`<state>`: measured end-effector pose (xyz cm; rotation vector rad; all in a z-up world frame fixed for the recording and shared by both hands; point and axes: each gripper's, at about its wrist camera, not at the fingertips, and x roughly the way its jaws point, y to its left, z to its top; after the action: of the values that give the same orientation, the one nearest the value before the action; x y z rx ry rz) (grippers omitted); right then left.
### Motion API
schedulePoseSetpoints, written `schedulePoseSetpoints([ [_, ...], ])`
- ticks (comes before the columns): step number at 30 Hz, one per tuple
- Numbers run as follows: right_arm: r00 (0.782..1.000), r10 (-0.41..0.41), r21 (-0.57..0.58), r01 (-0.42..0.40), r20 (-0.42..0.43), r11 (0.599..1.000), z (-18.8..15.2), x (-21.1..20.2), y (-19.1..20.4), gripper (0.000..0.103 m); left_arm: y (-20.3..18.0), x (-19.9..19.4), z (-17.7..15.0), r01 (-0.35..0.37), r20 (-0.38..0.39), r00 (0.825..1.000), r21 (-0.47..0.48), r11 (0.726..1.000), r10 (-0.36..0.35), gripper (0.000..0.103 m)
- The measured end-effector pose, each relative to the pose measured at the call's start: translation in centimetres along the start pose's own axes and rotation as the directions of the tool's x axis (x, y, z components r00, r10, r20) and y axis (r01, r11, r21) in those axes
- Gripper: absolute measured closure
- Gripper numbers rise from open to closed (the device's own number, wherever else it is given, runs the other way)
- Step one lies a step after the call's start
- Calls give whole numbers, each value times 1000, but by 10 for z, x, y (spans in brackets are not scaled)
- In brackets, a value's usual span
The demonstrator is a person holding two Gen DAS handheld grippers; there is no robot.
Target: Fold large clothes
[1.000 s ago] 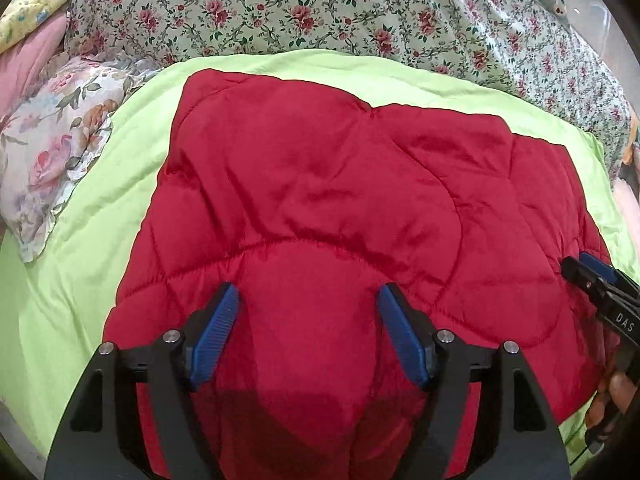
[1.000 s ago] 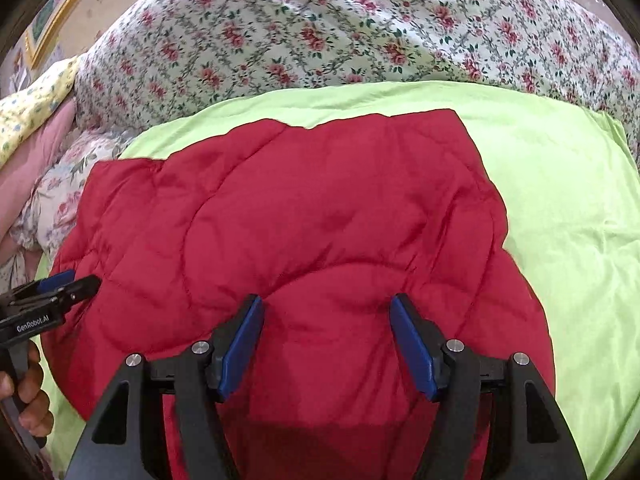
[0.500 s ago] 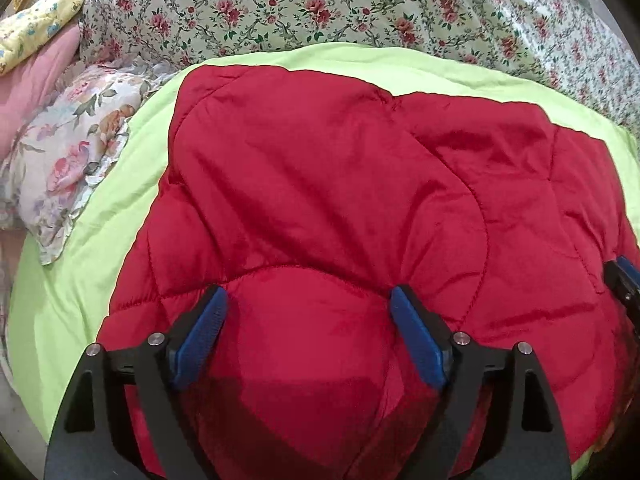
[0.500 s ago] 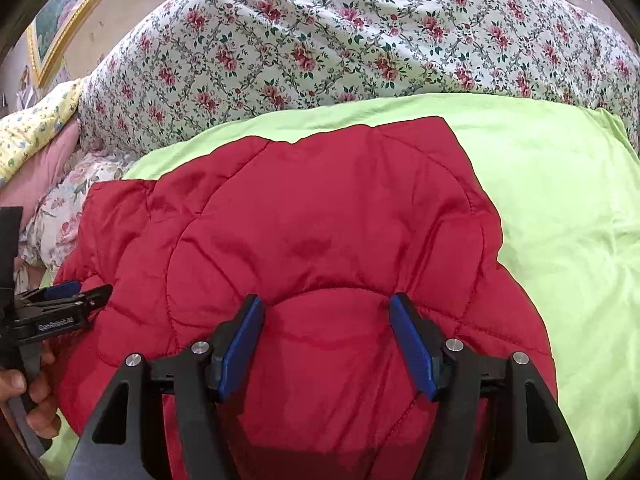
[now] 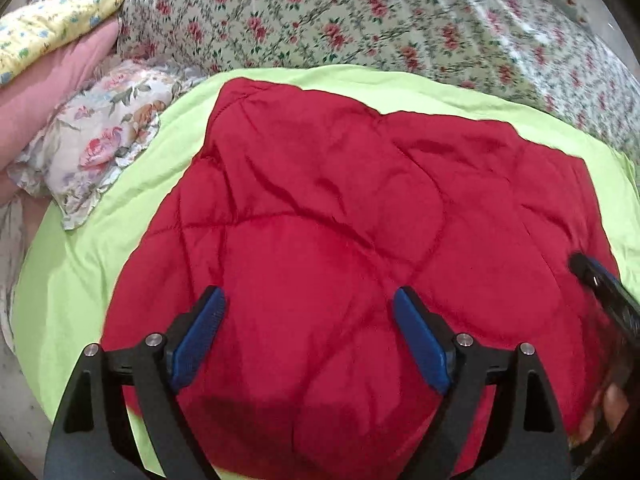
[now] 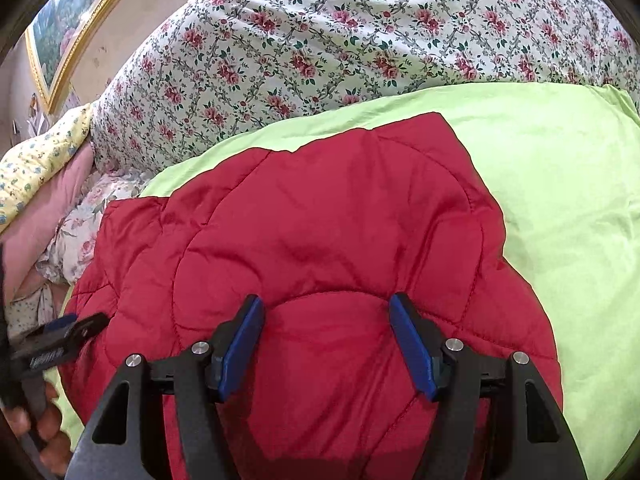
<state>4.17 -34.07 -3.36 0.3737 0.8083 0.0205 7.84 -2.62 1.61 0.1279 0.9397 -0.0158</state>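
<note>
A red quilted puffy garment [image 5: 344,216] lies spread flat on a lime-green sheet [image 5: 80,256]; it also shows in the right wrist view [image 6: 320,232]. My left gripper [image 5: 308,300] is open and empty, hovering just over the garment's near left part. My right gripper [image 6: 326,308] is open and empty over the near right part. Each gripper shows at the edge of the other's view: the right one [image 5: 600,284], the left one [image 6: 64,336]. The garment's near edge is hidden under the gripper bodies.
A large rose-patterned quilt [image 6: 360,48] is piled behind the garment. A floral pillow [image 5: 96,140], a pink cushion [image 5: 52,76] and a yellow flowered cloth [image 5: 48,28] lie at the left. A gold-framed picture [image 6: 68,28] hangs on the wall. Bare green sheet [image 6: 560,200] extends right.
Both grippers have tilted up and shifted slightly over the garment, showing more of the bedding behind. Both stay open and empty. The garment has not moved.
</note>
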Motion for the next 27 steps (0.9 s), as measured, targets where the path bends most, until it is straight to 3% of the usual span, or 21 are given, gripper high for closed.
schedulePoseSetpoints([
  [5,1000,6,1,-6,13,1000,-3,-5,-1,36,8,-15,-12,26,7,1000,-3,1000,-26,16],
  [12,999,-22,-21,23,35,1000,-8,-18,6,36,12,1,-25,38,-2,999,2,999,-38,14],
  [22,976,-106,-119,130,188,984,-29,-77,36,33,19,4,-31,105,14,994,-5,994,-105,14],
  [27,981,-139,-175,162,135,971,-59,-69,58,33,20,5,-30,132,26,991,9,991,-132,13],
])
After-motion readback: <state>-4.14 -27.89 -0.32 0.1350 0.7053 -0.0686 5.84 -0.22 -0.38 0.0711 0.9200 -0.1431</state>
